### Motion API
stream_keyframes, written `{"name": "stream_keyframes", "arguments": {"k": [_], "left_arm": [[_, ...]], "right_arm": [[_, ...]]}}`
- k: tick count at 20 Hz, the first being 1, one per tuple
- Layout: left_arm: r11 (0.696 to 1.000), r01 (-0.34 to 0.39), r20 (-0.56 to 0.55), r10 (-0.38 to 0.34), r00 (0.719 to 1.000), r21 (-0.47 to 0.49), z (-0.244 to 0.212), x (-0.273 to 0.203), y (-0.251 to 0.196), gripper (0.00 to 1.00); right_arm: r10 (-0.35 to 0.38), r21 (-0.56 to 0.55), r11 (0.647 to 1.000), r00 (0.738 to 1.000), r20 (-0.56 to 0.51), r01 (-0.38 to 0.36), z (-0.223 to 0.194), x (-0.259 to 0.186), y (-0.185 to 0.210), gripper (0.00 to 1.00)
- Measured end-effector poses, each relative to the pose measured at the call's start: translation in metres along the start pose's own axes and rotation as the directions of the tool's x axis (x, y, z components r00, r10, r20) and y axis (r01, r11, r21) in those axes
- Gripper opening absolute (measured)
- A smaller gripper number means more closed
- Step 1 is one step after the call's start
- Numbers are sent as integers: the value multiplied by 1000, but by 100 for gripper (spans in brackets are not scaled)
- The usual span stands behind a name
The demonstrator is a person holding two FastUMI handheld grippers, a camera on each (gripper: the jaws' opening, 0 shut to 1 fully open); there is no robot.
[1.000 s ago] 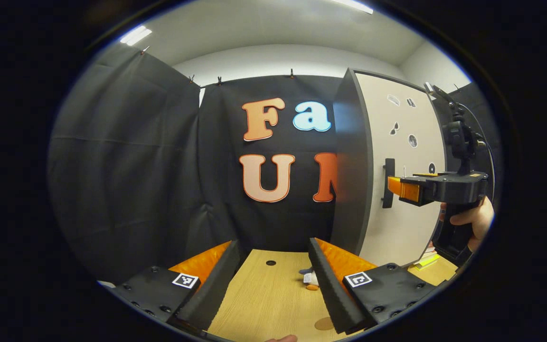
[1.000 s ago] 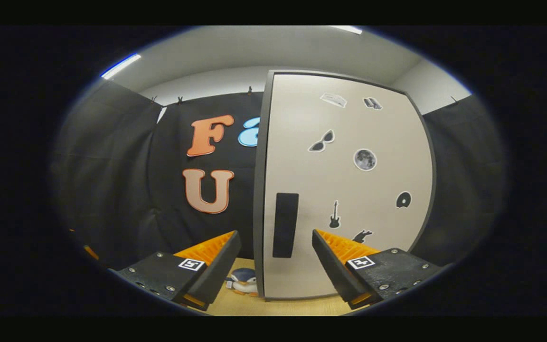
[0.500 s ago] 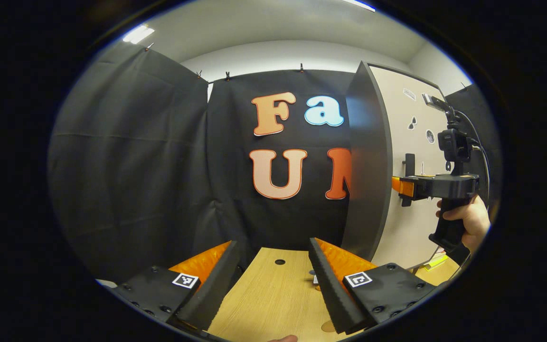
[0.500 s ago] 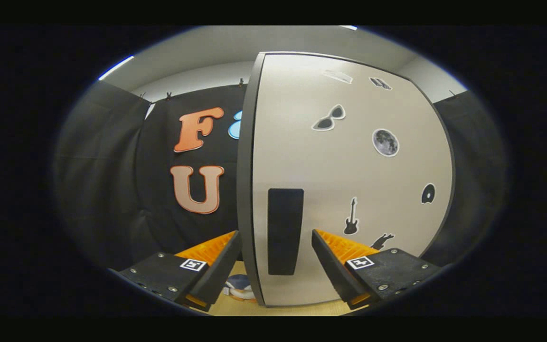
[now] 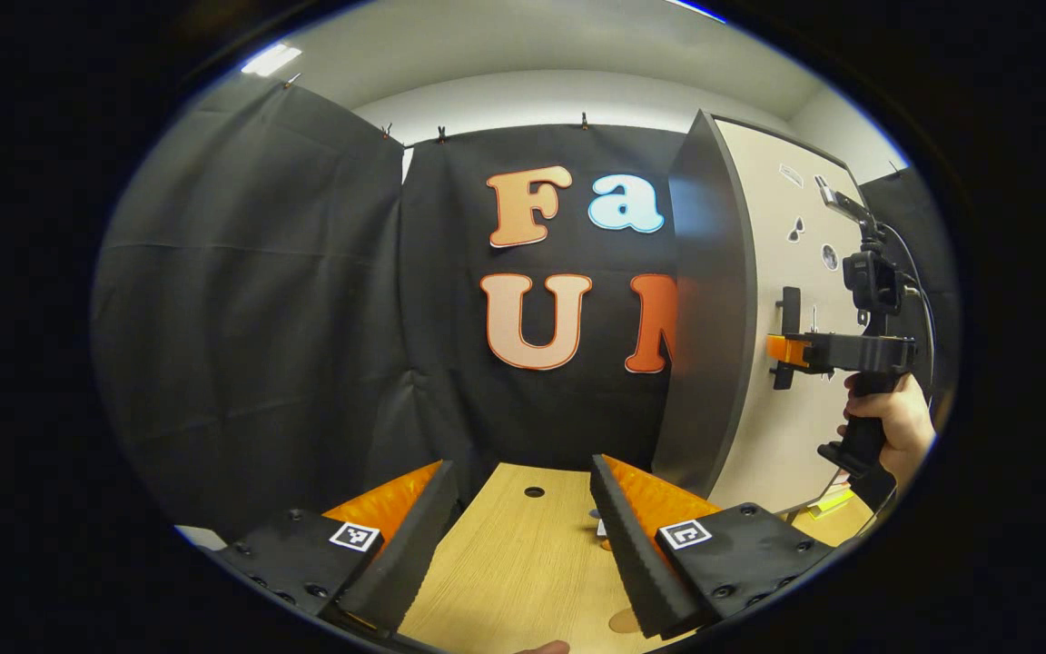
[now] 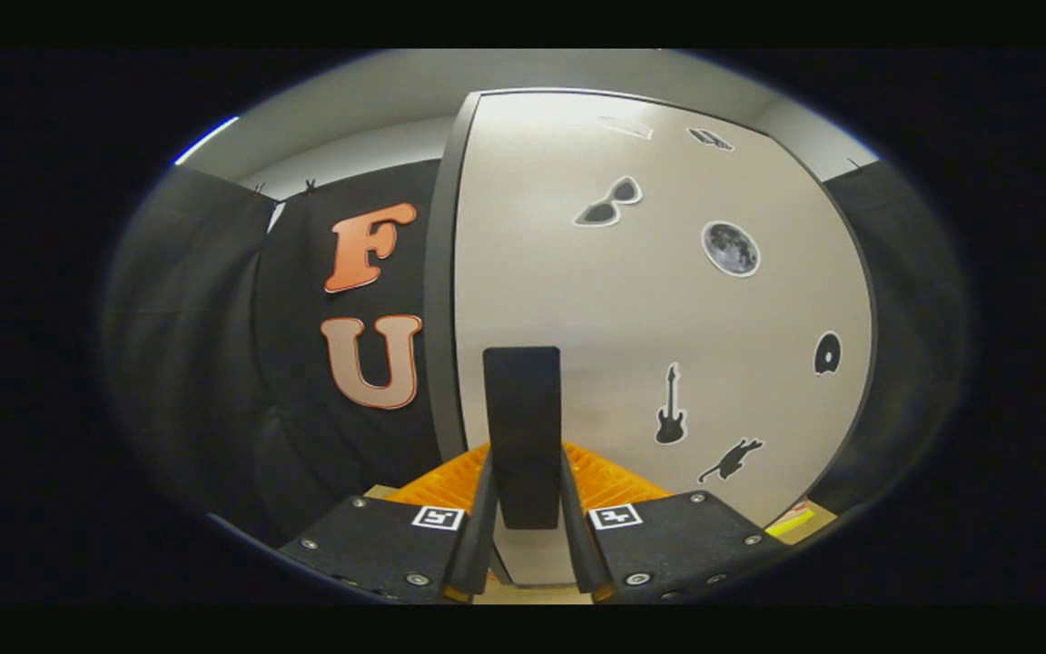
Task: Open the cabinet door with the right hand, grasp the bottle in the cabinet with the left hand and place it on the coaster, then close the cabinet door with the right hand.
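Black handle (image 6: 523, 436) pinched by right tool (image 6: 523, 536)

A light wooden table (image 5: 523, 572) with a small dark hole (image 5: 534, 491) carries the upright cabinet (image 5: 714, 309), a round tan disc, possibly the coaster (image 5: 623, 621), and something yellow-green (image 5: 832, 500).

one tall beige cabinet door (image 6: 650, 318) with one black upright handle (image 6: 523, 427), six small dark stickers (image 6: 730, 248) on it, two grippers (image 5: 523, 545), one wooden tabletop (image 5: 523, 563).
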State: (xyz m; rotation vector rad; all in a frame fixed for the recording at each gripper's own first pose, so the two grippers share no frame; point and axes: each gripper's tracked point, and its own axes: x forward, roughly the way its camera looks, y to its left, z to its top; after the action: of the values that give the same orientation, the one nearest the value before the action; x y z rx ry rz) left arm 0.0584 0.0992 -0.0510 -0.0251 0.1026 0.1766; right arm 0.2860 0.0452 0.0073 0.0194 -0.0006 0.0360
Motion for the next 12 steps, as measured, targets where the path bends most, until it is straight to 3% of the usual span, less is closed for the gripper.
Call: {"name": "stream_keyframes", "arguments": {"k": [5, 12], "left_arm": [[1000, 4, -2, -4, 1000, -2, -1, -7, 3, 93], [999, 31, 4, -31, 999, 8, 3, -32, 0, 96]], "right_arm": [[-23, 18, 1000, 999, -24, 23, -2, -5, 1, 31], [5, 66, 998, 1000, -21, -4, 4, -32, 3, 19]]}}
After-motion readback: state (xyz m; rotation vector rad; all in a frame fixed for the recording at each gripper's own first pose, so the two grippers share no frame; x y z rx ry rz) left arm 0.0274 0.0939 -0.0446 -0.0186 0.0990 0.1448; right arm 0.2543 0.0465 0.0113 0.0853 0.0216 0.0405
